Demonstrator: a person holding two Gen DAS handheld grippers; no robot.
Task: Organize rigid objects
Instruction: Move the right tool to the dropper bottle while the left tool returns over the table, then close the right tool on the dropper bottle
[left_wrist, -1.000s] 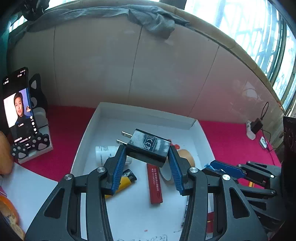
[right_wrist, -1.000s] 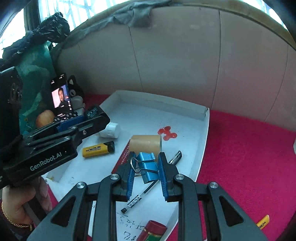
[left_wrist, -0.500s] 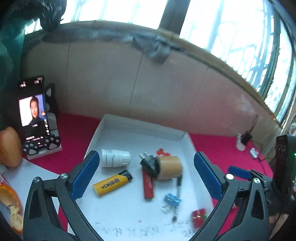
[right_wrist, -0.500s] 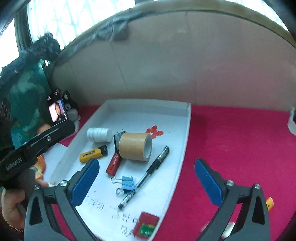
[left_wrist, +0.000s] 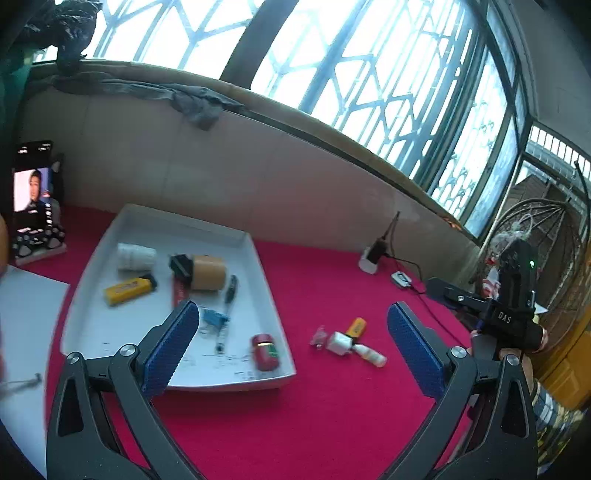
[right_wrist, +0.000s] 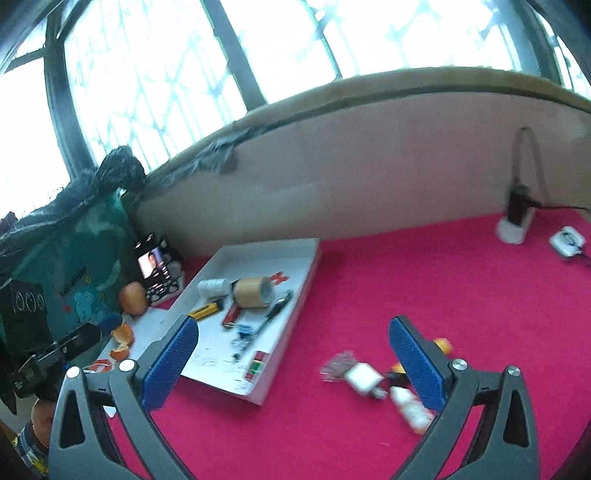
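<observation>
With both claws wide open, empty | white tray (left_wrist: 266, 266) holds tape roll (left_wrist: 208, 272), pen (left_wrist: 228, 295) | small bits on red cloth (left_wrist: 332, 424).

Daylight floods in through the latticed windows (left_wrist: 369, 74) behind the tabletop (left_wrist: 332, 406), their panes blown out to near white in both views. The low wall beneath them sits in softer, backlit shade. The red cloth glows saturated and evenly lit, with only faint shadows under the white tray (left_wrist: 266, 380). Fisheye distortion bows the sill and window bars into arcs, and the corners vignette to black. Motion blur smears the small items on the cloth (right_wrist: 369, 376) in the right wrist view; the left view is slightly sharper.
</observation>
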